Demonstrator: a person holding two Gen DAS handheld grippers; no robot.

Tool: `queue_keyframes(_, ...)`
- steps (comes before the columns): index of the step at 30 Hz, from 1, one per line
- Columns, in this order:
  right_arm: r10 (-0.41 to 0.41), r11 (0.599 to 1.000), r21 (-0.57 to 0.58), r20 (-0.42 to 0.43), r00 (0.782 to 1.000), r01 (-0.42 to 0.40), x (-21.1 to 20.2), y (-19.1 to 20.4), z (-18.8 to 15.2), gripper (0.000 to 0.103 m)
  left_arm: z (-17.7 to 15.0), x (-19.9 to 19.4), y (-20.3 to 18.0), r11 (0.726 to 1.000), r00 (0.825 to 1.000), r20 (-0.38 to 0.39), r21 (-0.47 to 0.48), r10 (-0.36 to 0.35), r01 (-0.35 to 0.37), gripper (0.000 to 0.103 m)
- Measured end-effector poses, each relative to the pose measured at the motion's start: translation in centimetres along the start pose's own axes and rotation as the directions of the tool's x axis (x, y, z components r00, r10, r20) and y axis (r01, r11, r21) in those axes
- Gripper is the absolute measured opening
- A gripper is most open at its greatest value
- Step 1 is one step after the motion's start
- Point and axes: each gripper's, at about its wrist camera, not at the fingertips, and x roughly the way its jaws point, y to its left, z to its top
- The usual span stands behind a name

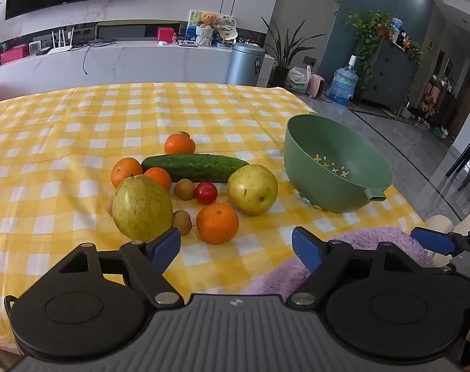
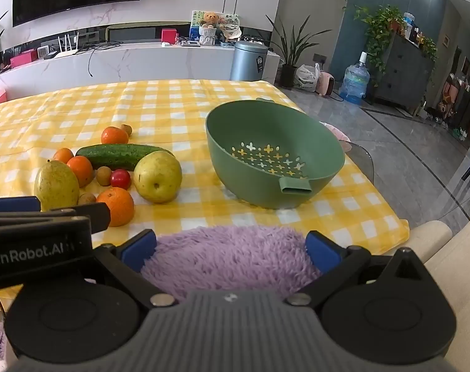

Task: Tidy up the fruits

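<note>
A heap of produce lies on the yellow checked tablecloth (image 1: 79, 117): two green-yellow pears (image 1: 141, 207) (image 1: 252, 189), several oranges with the nearest one (image 1: 217, 223) in front, a cucumber (image 1: 195, 166), a cherry tomato (image 1: 206, 192) and small brown longans (image 1: 184, 189). To the right stands an empty green colander bowl (image 1: 334, 167), tilted. My left gripper (image 1: 236, 248) hangs open just short of the nearest orange, nothing between its blue pads. My right gripper (image 2: 231, 249) is open over a purple fluffy sleeve (image 2: 231, 260), short of the bowl (image 2: 275, 158). The pears (image 2: 158, 176) and oranges (image 2: 117, 206) lie to its left.
The table's right edge drops to a grey tiled floor (image 1: 405, 142). The left gripper's body (image 2: 39, 232) crosses the right wrist view at lower left. A cream chair back (image 2: 452, 248) stands at the near right corner. A white counter (image 1: 126, 59) runs behind the table.
</note>
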Motion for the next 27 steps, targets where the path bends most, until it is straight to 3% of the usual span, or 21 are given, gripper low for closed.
queue_keyframes(27, -0.004, 1.000, -0.006, -0.003, 1.000, 0.004, -0.02, 0.05, -0.01, 0.098, -0.11, 0.13, 0.01, 1.000, 1.000, -0.006, -0.001, -0.003, 0.003, 0.096)
